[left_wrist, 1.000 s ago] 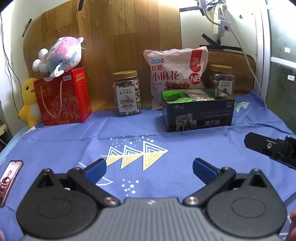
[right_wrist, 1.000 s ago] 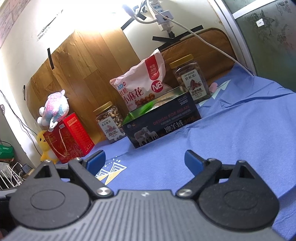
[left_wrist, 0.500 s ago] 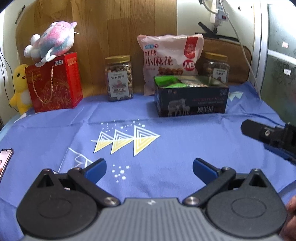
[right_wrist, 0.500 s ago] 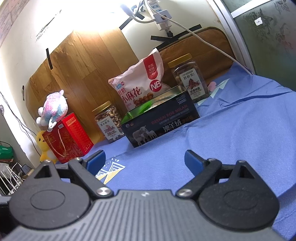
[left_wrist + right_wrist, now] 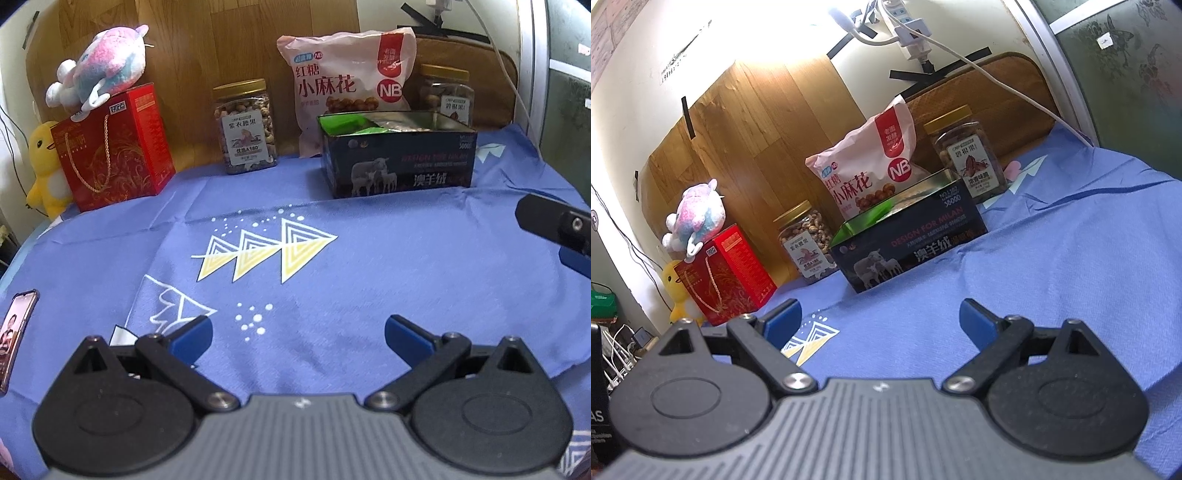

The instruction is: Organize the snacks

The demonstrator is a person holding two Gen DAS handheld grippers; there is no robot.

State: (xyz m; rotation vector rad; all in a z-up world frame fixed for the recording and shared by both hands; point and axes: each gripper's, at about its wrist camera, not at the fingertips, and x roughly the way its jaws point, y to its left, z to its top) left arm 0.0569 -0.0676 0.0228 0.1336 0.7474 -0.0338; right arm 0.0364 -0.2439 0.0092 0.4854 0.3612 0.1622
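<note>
A dark tin box (image 5: 399, 162) (image 5: 912, 247) with sheep on its side stands open at the back of the blue cloth, with green and silvery packets inside. Behind it leans a pink snack bag (image 5: 347, 85) (image 5: 868, 173). One nut jar (image 5: 245, 125) (image 5: 805, 240) stands to the box's left, another (image 5: 447, 92) (image 5: 966, 158) behind its right end. My left gripper (image 5: 295, 339) is open over bare cloth, well short of the box. My right gripper (image 5: 879, 321) is open too, holding nothing, and its finger (image 5: 554, 225) shows at the right edge of the left wrist view.
A red gift box (image 5: 110, 147) (image 5: 727, 273) with a plush toy (image 5: 99, 77) on top stands at the back left beside a yellow duck toy (image 5: 44, 166). A phone (image 5: 14, 328) lies at the cloth's left edge. A cable (image 5: 997, 81) hangs along the back wall.
The left wrist view has tilted down and pulled back a little over the cloth. The right gripper has barely moved. Both stay open and empty.
</note>
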